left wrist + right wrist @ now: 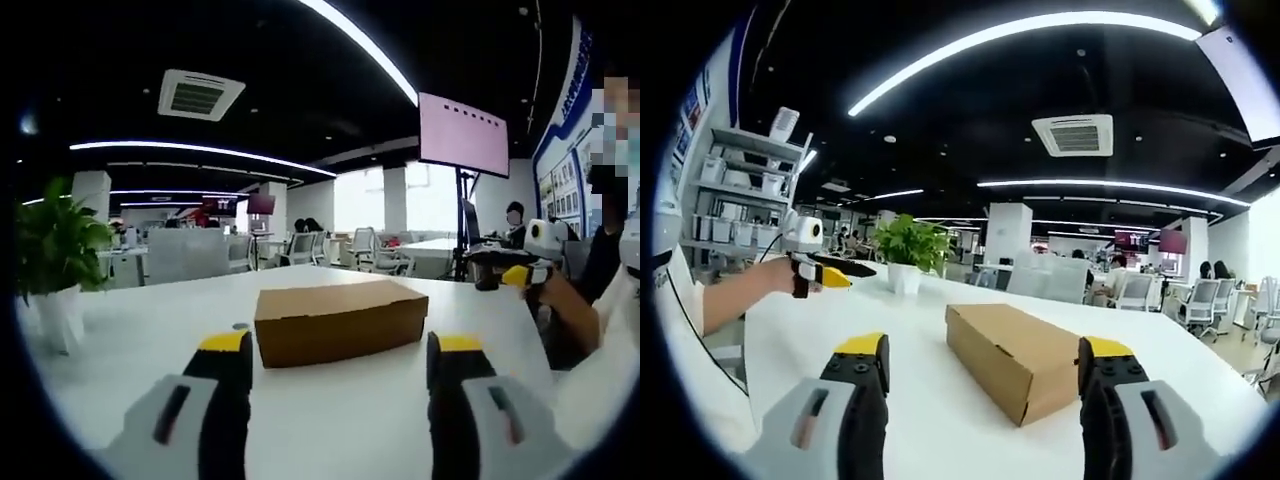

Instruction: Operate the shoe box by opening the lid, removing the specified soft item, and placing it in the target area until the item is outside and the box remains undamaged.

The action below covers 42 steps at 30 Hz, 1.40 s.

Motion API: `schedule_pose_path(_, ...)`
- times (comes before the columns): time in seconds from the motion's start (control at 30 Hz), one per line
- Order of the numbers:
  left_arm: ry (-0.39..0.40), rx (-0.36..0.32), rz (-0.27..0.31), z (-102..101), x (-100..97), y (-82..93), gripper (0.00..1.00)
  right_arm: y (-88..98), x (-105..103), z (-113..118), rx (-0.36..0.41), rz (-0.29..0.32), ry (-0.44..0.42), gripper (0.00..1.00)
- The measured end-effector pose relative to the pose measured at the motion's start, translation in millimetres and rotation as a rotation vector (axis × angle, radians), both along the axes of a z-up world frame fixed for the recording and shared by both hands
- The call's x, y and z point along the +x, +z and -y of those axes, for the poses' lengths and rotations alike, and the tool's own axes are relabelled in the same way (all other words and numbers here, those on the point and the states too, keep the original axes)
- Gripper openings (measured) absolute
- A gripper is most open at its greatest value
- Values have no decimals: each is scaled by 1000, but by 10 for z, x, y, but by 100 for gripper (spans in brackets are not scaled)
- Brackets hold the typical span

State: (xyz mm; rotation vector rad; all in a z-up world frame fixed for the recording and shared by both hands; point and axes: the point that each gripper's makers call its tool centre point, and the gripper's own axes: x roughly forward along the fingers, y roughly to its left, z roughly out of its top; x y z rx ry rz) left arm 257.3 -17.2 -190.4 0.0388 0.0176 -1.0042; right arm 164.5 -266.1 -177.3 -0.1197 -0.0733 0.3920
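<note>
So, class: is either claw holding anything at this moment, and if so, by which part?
Nothing is held. The left claw and right claw are both open, and the closed cardboard box lies untouched on the white table.

We found no legible text, label, brand, number or sign in either view. The shoe box showed plain brown cardboard faces with no print we could make out. The pink screen in the left gripper view carried a row of small dark marks along its top edge, too small to read. The wall board beside it bore panels of print that were blurred beyond reading. The small red screens in the right gripper view were likewise too distant to read.
</note>
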Motion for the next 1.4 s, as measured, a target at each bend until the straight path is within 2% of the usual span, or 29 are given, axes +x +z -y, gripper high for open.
schedule_pose_path(0.07,-22,3,-27,55,-2,-37,81,48,31,24,-1,22,-24,88)
schedule_pose_path(0.23,-19,10,-48,75,108,-64,80,34,90,56,18,26,-36,87)
schedule_pose_path(0.3,-41,-39,-71,118,110,-4,80,12,130,49,28,23,-35,88)
schedule_pose_path(0.33,-59,-78,-82,156,103,47,80,54,135,38,9,63,-32,87)
schedule_pose_path(0.4,-37,-100,-75,156,133,103,77,136,126,76,-18,132,-65,84)
schedule_pose_path(0.47,-71,-84,-29,220,42,158,78,99,140,103,-15,106,-87,85)
schedule_pose_path(0.53,-79,-50,-29,243,8,126,79,-4,180,129,38,27,-94,86)
schedule_pose_path(0.57,-68,-35,-26,237,22,104,79,-27,194,120,48,13,-85,87)
schedule_pose_path(0.67,3,-51,-45,142,156,75,77,-24,213,115,43,25,-83,87)
schedule_pose_path(0.9,0,-105,-103,76,326,46,79,38,380,169,30,45,-110,87)
schedule_pose_path(0.93,3,-109,-103,72,345,49,79,98,409,205,39,61,-128,85)
schedule_pose_path(1.0,18,-109,-100,65,393,59,81,328,407,275,55,156,-168,82)
schedule_pose_path(1.03,16,-116,-81,67,406,91,82,374,409,291,57,164,-178,82)
schedule_pose_path(1.1,-16,-151,-69,106,394,165,88,418,419,283,56,139,-171,83)
schedule_pose_path(1.17,-30,-155,-94,133,413,181,90,424,435,302,66,114,-178,85)
schedule_pose_path(1.23,-56,-192,-120,190,409,243,98,418,451,315,77,102,-172,86)
schedule_pose_path(1.27,-70,-204,-124,205,407,270,97,399,462,318,86,93,-168,86)
schedule_pose_path(1.33,-67,-188,-121,226,420,264,93,375,474,310,88,87,-161,86)
schedule_pose_path(1.4,-40,-127,-87,228,463,213,92,352,492,317,89,81,-166,86)
